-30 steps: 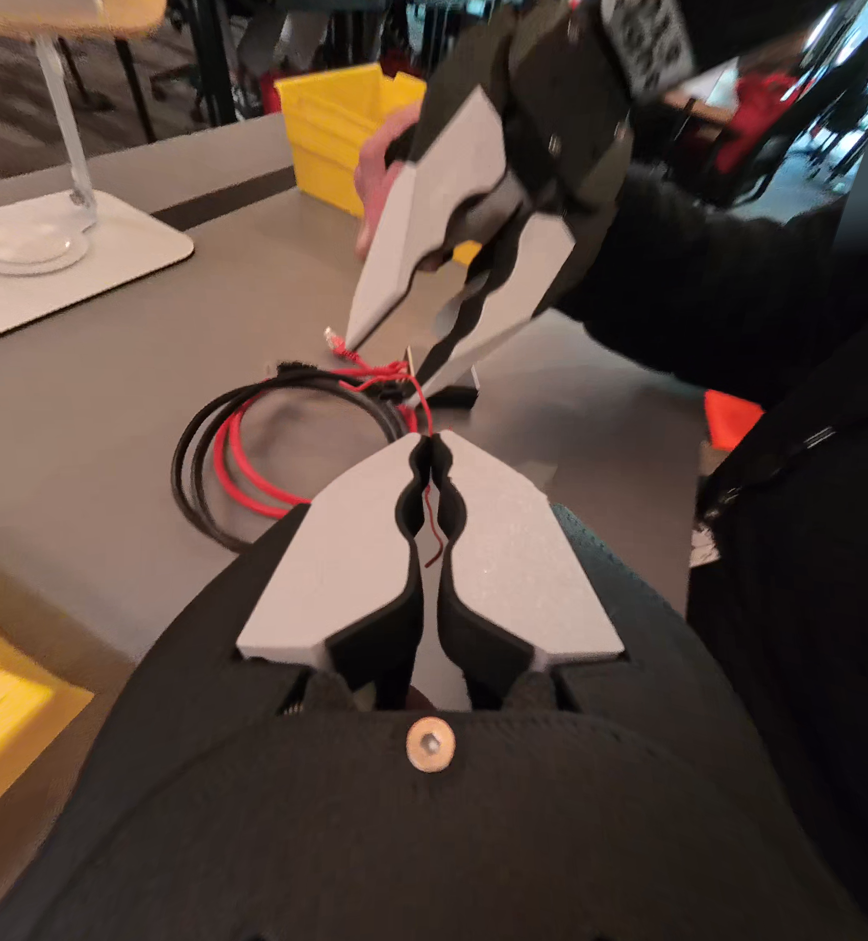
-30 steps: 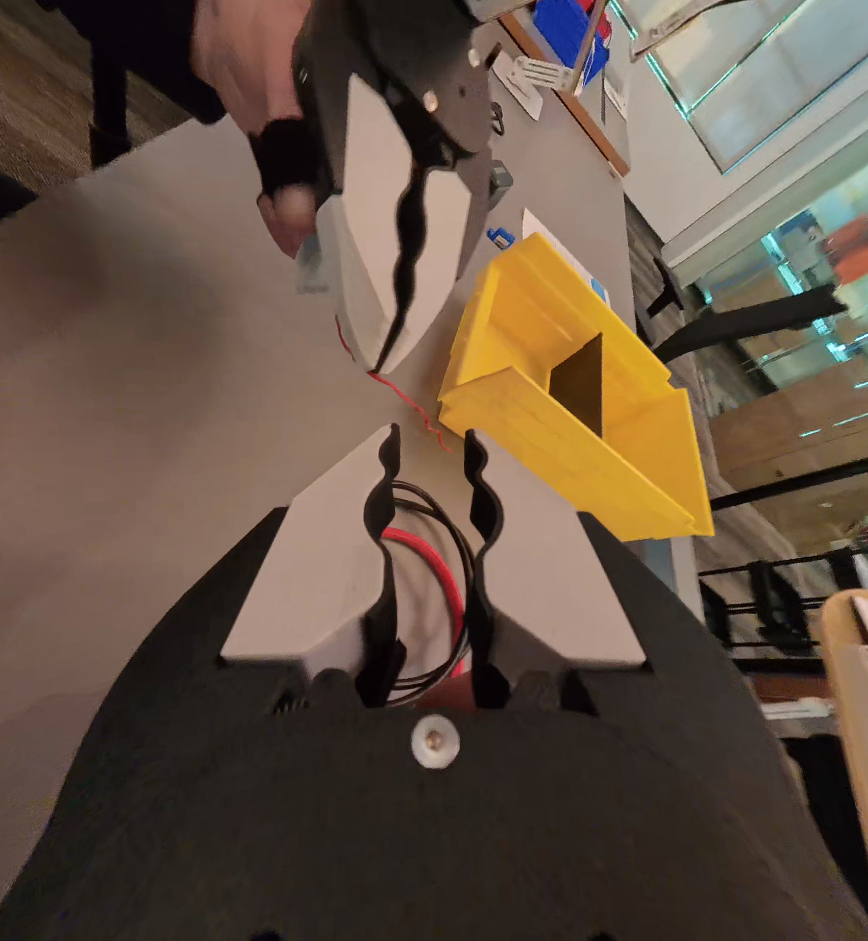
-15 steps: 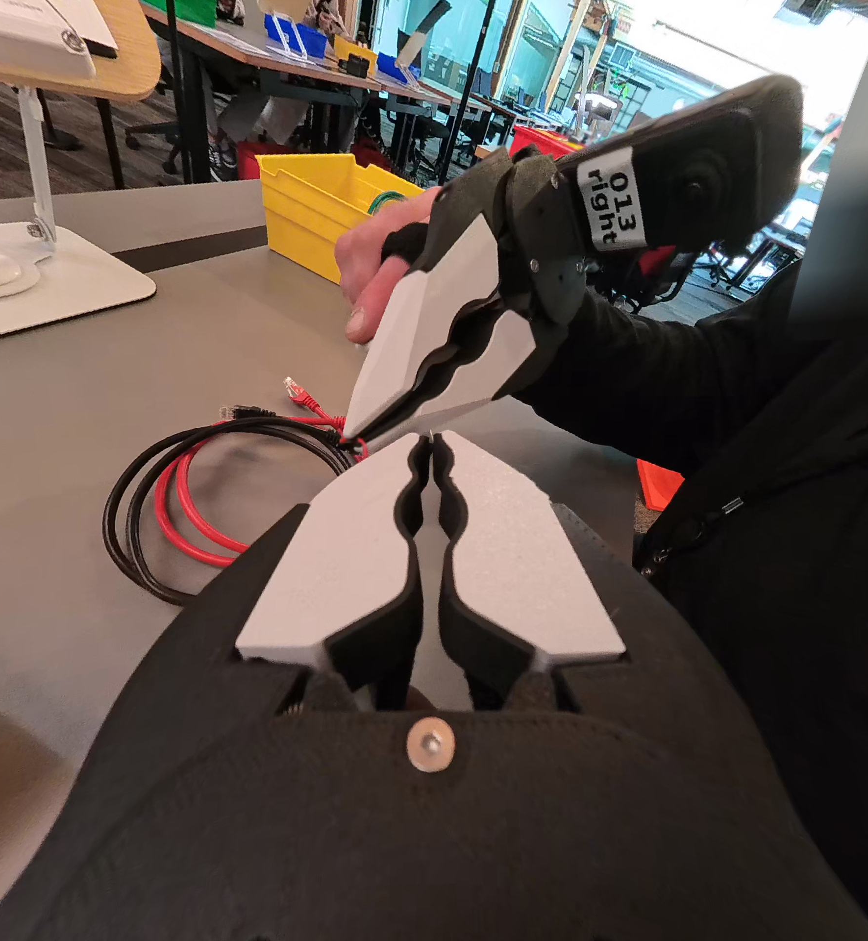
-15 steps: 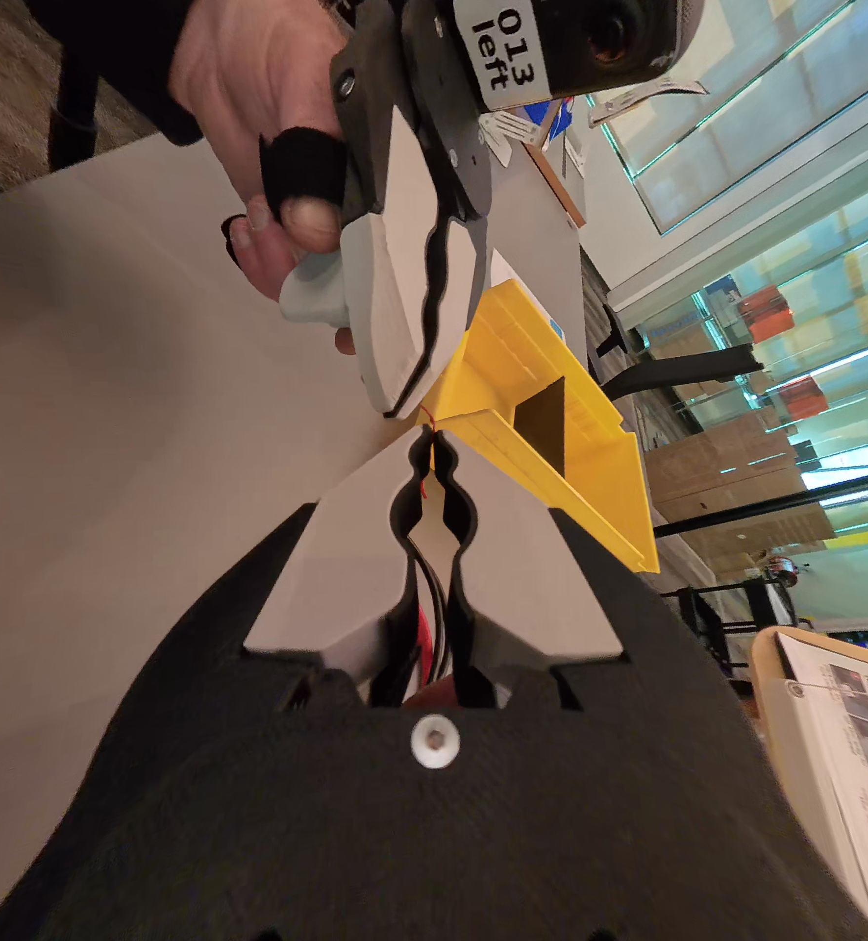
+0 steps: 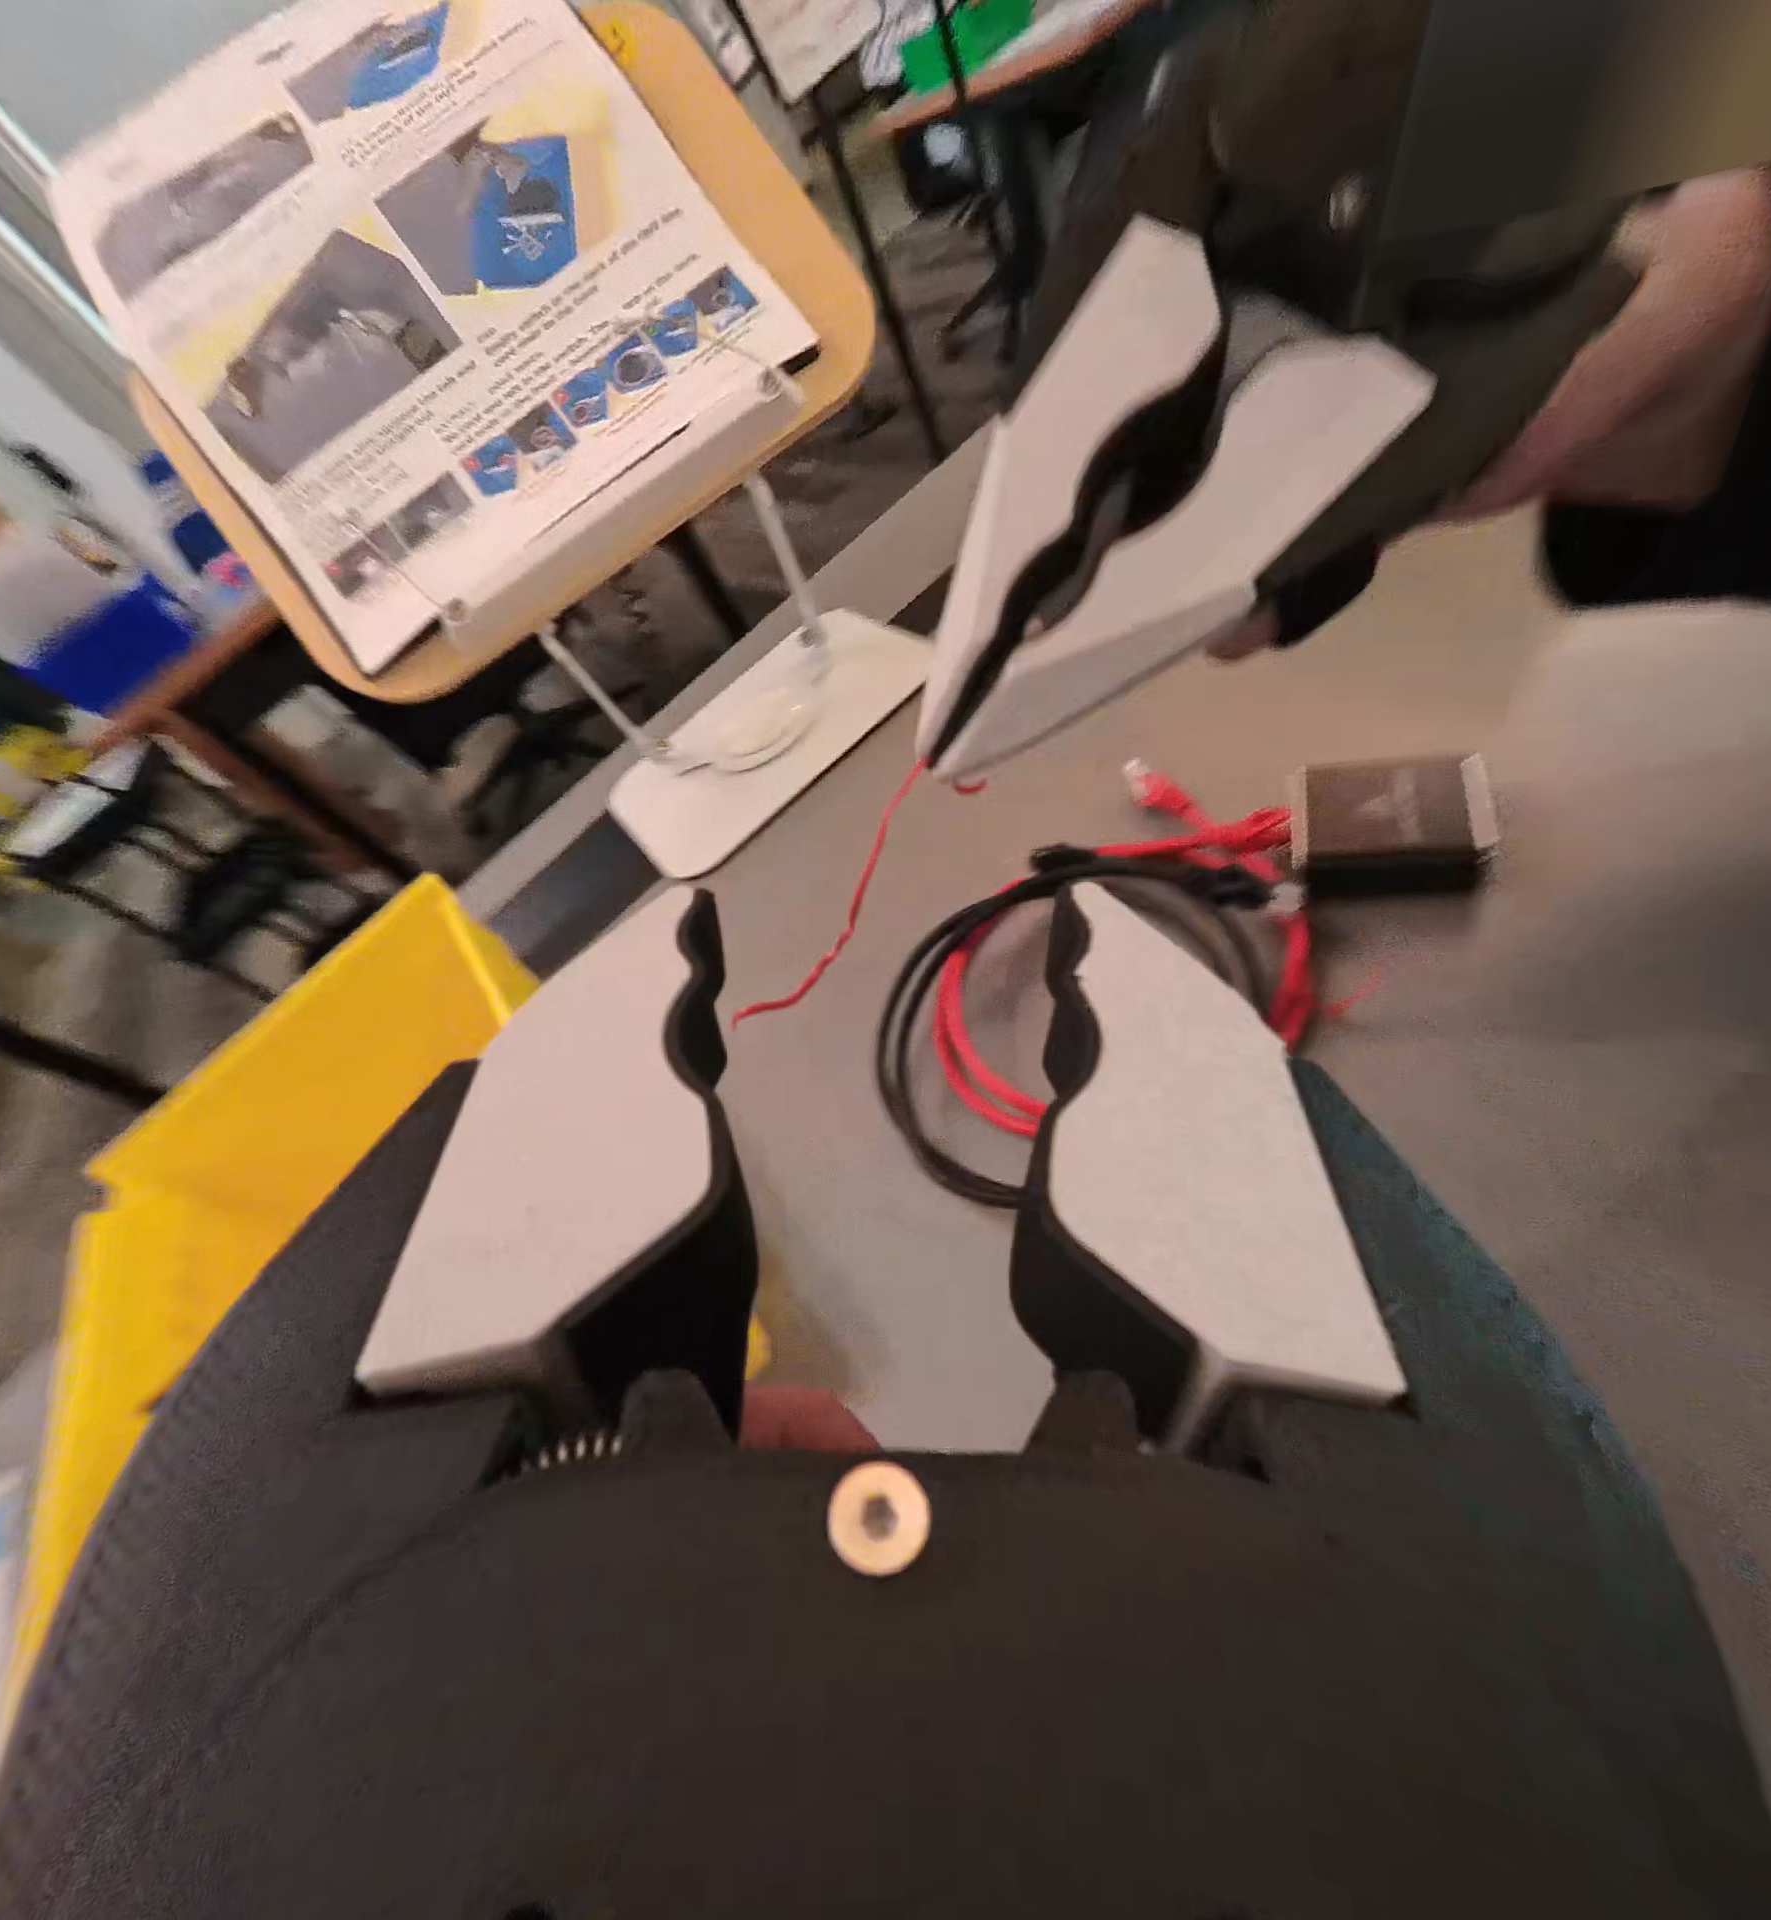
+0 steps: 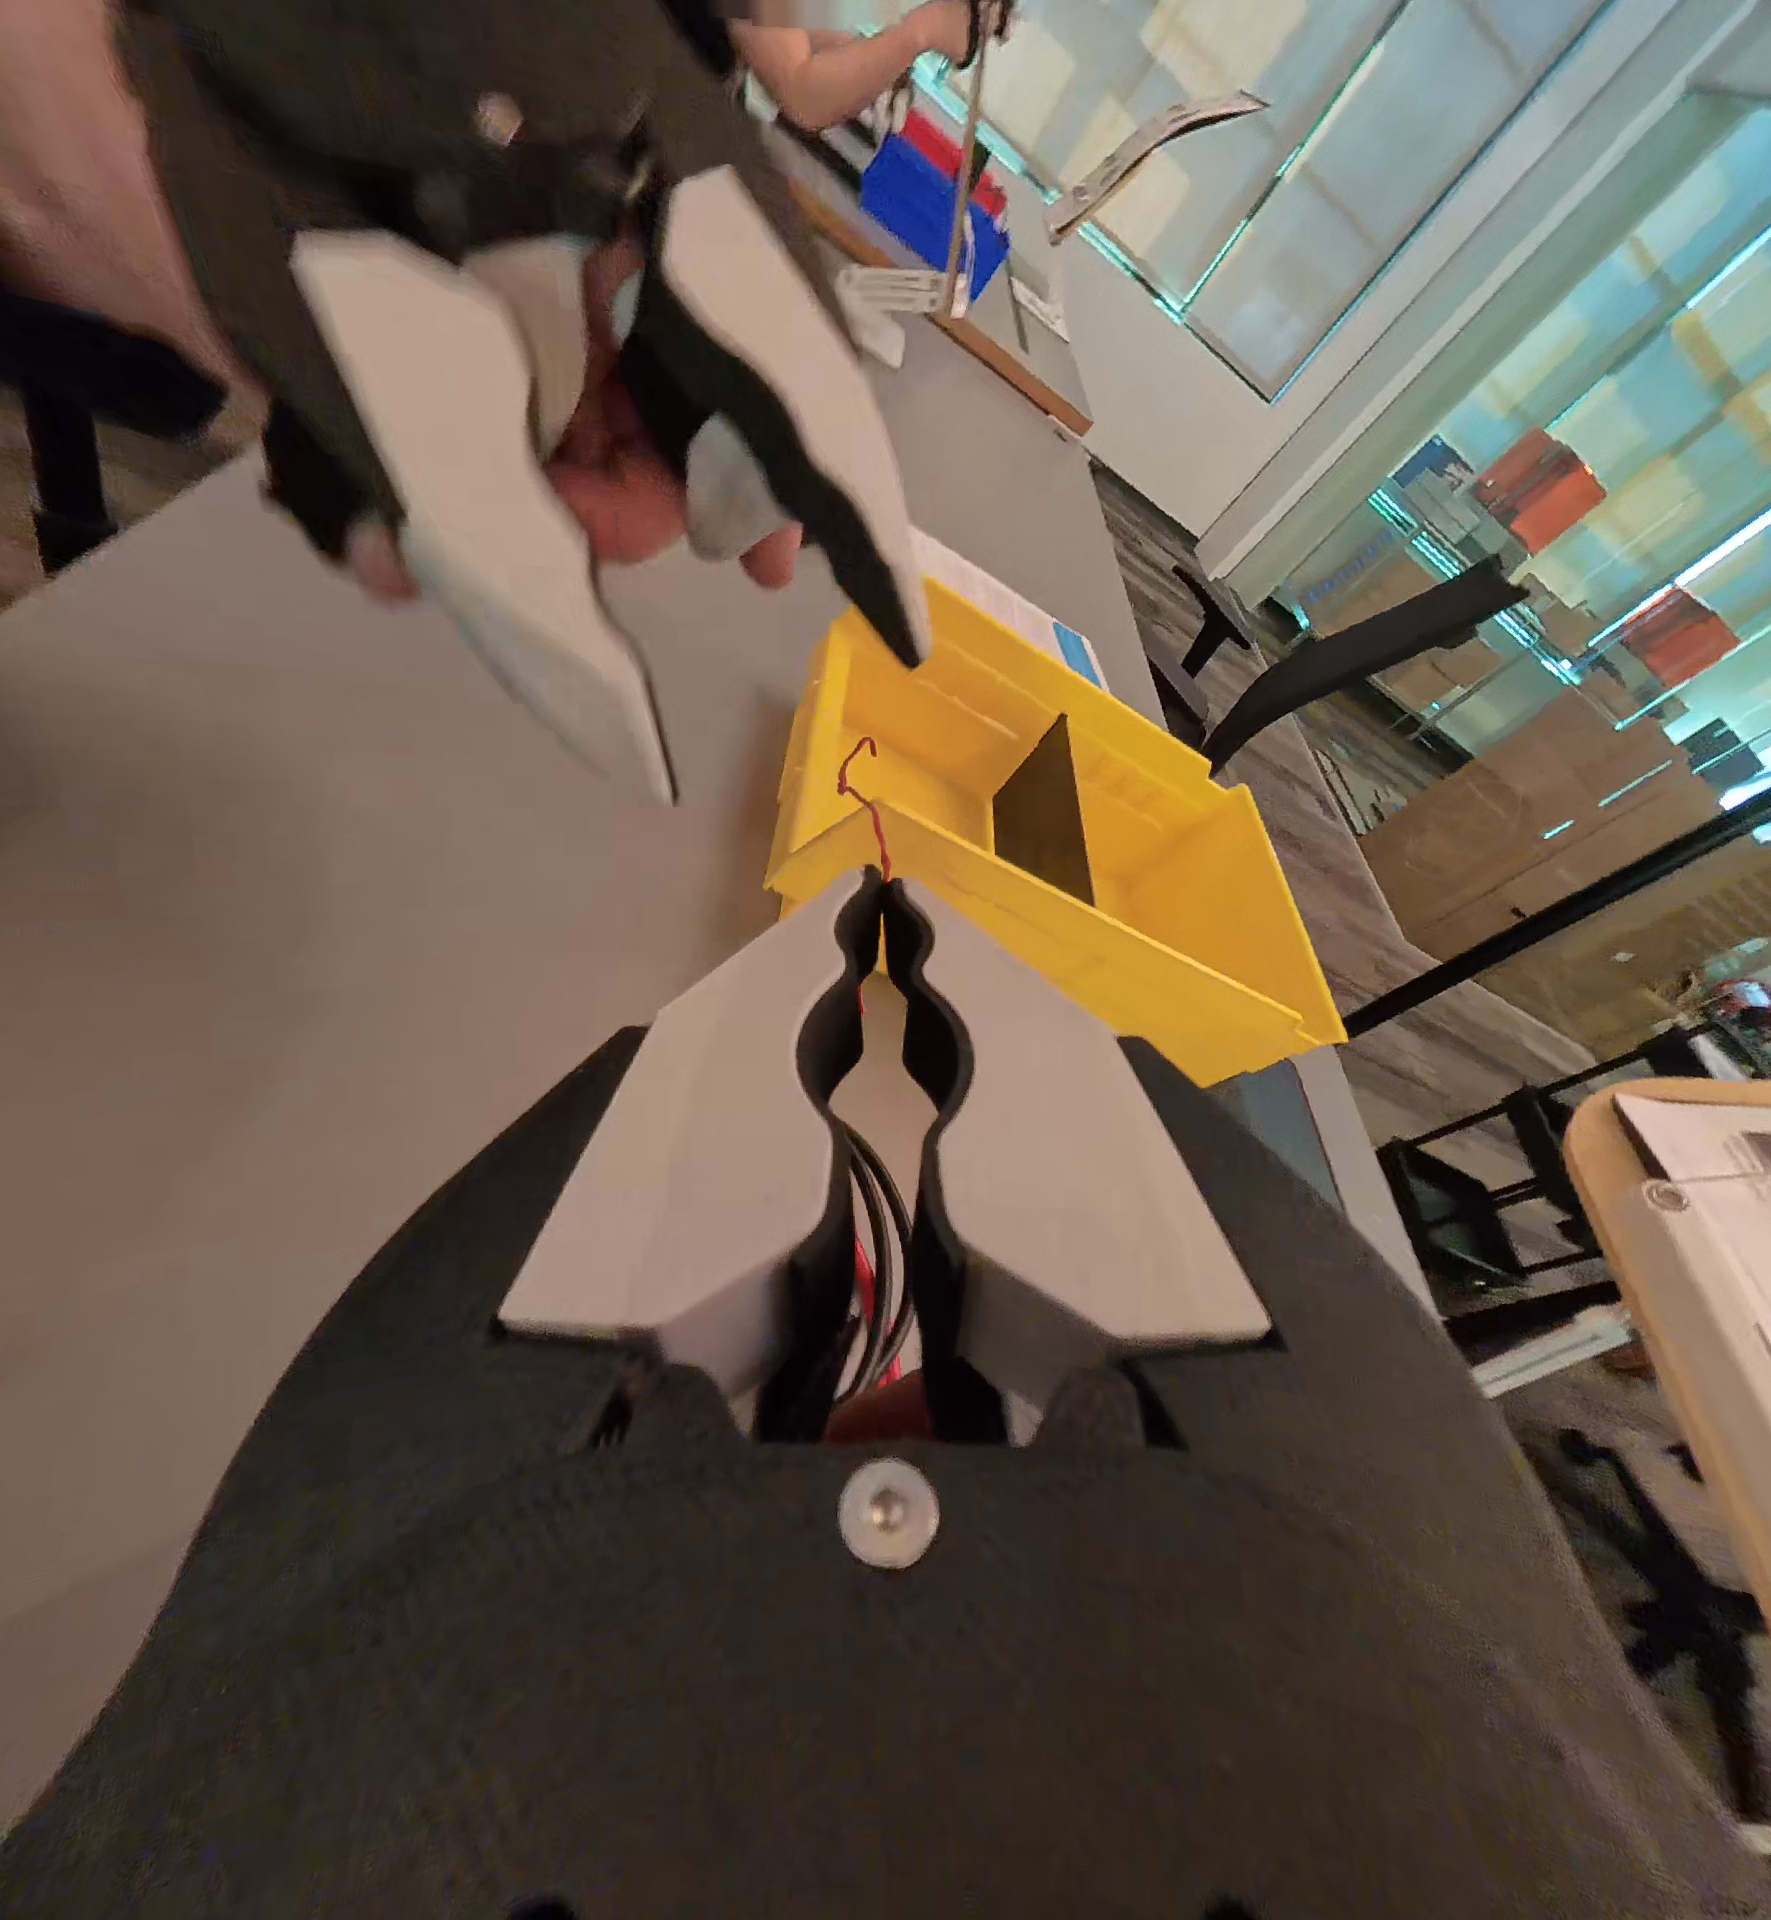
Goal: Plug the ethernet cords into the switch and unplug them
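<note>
The left gripper (image 5: 881,914), shut on the red twist tie (image 5: 839,935) a second ago, now has its fingers spread wide and empty. The right gripper (image 6: 879,883) has closed on the tie, which dangles from its tips over the table (image 5: 1639,1039). So the tie is off the bundle and the cords are likely free to plug in.

Counted: one red cord (image 5: 974,1070) and one black cord (image 5: 902,1081), coiled together just beside one switch (image 5: 1390,821); neither looks plugged in. One yellow bin (image 6: 1120,894), one instruction stand (image 5: 465,343).

Cords (image 5: 974,1049) beside switch (image 5: 1390,821) on table (image 5: 1587,1039)
</note>
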The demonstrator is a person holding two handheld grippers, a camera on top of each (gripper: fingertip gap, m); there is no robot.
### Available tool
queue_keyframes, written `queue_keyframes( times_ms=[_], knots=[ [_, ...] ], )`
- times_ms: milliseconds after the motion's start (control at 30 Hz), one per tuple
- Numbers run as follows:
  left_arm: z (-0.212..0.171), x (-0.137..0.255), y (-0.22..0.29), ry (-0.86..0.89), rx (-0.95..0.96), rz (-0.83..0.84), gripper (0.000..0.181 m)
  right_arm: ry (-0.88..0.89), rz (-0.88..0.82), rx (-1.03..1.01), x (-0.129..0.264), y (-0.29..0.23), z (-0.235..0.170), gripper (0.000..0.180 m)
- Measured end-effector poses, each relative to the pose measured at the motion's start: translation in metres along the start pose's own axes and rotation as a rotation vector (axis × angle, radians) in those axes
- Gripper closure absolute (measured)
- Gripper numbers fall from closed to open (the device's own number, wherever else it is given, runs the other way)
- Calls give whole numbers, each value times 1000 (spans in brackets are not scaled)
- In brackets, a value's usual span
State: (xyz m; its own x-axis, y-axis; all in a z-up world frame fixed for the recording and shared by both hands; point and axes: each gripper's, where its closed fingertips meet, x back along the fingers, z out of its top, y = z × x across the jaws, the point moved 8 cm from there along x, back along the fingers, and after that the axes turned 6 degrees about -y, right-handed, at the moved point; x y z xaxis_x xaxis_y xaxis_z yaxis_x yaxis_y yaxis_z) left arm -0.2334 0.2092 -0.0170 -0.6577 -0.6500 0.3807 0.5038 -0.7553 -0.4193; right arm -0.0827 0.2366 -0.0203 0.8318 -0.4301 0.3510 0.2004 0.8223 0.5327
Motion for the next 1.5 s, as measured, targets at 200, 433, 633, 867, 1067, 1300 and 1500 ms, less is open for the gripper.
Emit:
queue_keyframes(
  times_ms=[200,433,633,867,1067,1300,1500],
  knots=[
    [12,-26,2,-128,-294,303,152,63,-16,-112,9,15,8,180],
    [18,-34,-13,-176,-249,355,173,86,-42,-128,16,22,9,180],
    [25,-36,-21,-100,17,266,174,112,-66,-133,19,24,12,180],
    [20,-34,-30,81,435,46,174,137,-121,-124,21,25,22,180],
    [36,-20,-30,156,413,-14,170,233,-179,-228,35,38,30,180],
    [50,-20,-20,119,235,23,171,302,-169,-291,39,42,33,180],
    [52,-2,-29,115,176,9,144,338,-163,-323,45,47,32,180]
  ],
)
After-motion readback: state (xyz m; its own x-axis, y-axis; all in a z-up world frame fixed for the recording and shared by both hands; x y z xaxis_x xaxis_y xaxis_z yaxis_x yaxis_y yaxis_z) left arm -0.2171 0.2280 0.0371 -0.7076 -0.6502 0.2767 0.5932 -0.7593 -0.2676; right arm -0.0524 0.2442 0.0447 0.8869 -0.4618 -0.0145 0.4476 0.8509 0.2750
